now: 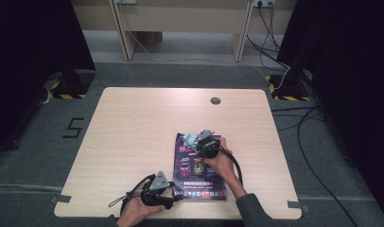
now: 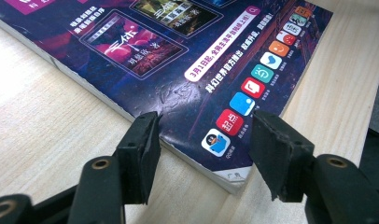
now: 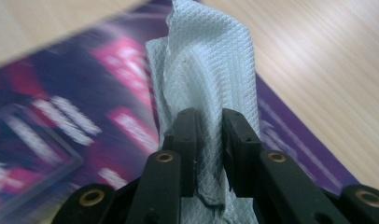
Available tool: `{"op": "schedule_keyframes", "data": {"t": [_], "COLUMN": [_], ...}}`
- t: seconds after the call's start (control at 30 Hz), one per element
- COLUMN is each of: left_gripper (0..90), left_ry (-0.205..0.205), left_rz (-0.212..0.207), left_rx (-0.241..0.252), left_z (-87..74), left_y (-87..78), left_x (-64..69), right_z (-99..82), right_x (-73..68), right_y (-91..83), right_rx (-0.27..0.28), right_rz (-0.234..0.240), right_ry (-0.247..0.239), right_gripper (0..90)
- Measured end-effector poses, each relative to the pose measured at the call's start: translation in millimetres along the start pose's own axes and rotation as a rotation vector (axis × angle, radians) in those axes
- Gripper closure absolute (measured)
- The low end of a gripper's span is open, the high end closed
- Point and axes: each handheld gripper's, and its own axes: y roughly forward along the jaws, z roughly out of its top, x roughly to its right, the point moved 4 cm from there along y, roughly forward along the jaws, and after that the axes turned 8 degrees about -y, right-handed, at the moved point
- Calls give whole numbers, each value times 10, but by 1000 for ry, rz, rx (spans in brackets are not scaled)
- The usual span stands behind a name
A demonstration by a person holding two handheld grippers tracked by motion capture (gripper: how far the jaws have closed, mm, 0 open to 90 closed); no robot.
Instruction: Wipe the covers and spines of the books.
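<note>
One pale wooden table (image 1: 133,142), grey carpet (image 1: 332,156) around.

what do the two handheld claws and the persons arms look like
Both are black, each topped by a grey three-cornered plate. The left claw trails a thin black looped cable; the right claw trails a thicker black one. Close up, the pads are matt black foam blocks on arms with brass-coloured rivets. A dark grey sleeve covers the right forearm.

The magazine (image 2: 178,60) had a glossy printed paper cover. The cloth (image 3: 206,79) showed a dimpled, matt weave. The table (image 1: 133,123) was pale, smooth wood grain.
</note>
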Motion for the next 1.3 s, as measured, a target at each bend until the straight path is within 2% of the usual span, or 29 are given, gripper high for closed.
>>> {"op": "schedule_keyframes", "data": {"t": [0.07,0.17,0.23,0.33,0.43,0.57,0.63,0.7,0.77,0.9,1.03,1.17,1.3], "left_gripper": [422,421,418,415,398,399,390,359,338,326,380,385,386], "left_ry": [-4,-7,-14,-17,-25,8,0,8,41,68,61,65,77], "left_rz": [-5,-6,-3,-1,1,11,10,6,6,23,33,35,41], "left_rx": [8,11,20,26,26,30,32,13,-10,-14,-9,-27,-32], "left_z": [-9,-12,-16,-23,-26,-23,-28,-42,-64,-67,-68,-73,-64], "left_y": [-1,0,1,1,-1,-9,-15,-38,-35,-21,-28,-12,-2], "left_x": [-7,-7,-3,-3,-14,1,8,22,46,98,77,72,75], "right_z": [99,176,201,188,169,101,10,-85,-209,-390,-419,-414,-386], "right_x": [-151,-283,-333,-331,-296,-197,-68,58,211,429,468,450,383], "right_y": [15,22,19,17,15,-8,-37,-59,-93,-141,-151,-152,-162], "right_rx": [16,37,40,45,52,31,10,-3,-20,-28,-38,-41,-41], "right_rz": [39,89,94,105,120,96,74,45,6,-37,-54,-64,-44], "right_ry": [-33,-45,-58,-36,-27,-17,5,36,73,138,139,133,129], "right_gripper": [769,765,766,764,764,763,763,763,763,763,763,767,768]}}
